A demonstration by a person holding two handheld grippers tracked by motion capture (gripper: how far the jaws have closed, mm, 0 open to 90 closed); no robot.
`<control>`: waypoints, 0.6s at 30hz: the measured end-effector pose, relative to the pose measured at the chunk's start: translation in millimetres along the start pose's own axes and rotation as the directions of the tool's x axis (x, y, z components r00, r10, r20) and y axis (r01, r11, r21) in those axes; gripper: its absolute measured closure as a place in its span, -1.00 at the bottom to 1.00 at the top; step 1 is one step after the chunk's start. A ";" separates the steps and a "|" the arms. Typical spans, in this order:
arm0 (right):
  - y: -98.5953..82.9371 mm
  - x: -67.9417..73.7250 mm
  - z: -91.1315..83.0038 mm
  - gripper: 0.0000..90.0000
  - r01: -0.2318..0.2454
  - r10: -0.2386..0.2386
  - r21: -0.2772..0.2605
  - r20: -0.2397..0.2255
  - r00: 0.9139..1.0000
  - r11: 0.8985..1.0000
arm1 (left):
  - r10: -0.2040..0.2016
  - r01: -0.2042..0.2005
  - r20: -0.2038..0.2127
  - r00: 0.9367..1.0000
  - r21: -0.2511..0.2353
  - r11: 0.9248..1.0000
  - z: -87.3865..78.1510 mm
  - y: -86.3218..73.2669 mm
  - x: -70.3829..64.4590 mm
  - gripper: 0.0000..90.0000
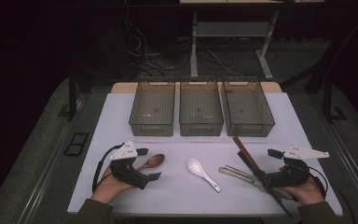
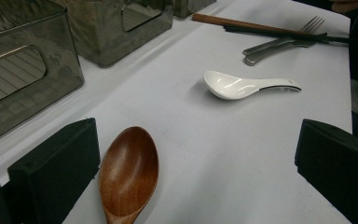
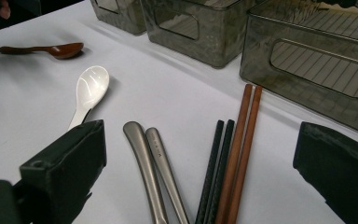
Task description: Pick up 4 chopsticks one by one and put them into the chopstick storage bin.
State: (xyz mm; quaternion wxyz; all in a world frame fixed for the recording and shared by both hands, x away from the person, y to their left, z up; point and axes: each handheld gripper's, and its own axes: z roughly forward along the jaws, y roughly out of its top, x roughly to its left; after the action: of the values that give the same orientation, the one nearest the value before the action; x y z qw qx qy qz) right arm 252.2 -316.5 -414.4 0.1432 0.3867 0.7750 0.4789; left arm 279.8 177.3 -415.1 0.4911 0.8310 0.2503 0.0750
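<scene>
A wooden spoon lies at the left of the white table top, its bowl between the jaws of my open left gripper, close to one jaw. A white ceramic spoon rests mid-table. To the right lie two metal utensils, brown chopsticks and black chopsticks. My right gripper is open over their near ends; the metal handles and both chopstick pairs lie between its jaws, untouched.
Three grey see-through bins stand empty in a row at the back of the white mat. A fork head shows beside the chopsticks. Table legs and cables lie beyond on the dark floor.
</scene>
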 end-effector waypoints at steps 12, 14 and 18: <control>2.6 -2.2 -3.4 -0.95 -0.005 0.006 0.000 0.021 1.000 1.000 | 0.001 -0.001 0.007 1.000 0.003 1.000 3.4 0.6 -3.4 -1.00; 4.3 -3.3 -4.3 -0.95 -0.006 0.006 0.007 0.025 1.000 1.000 | 0.000 0.000 0.002 1.000 -0.001 1.000 3.4 1.0 -4.1 -1.00; 9.5 -4.0 -5.7 -0.95 -0.010 0.009 0.020 0.048 0.999 1.000 | 0.015 -0.015 0.003 1.000 -0.002 1.000 1.9 0.1 -4.5 -1.00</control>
State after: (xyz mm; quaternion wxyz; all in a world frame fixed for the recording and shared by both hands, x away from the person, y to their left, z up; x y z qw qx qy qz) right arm 255.8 -320.8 -404.1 0.1554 0.4032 0.7742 0.4624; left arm 276.6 173.6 -415.4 0.4918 0.8324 0.2432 0.0777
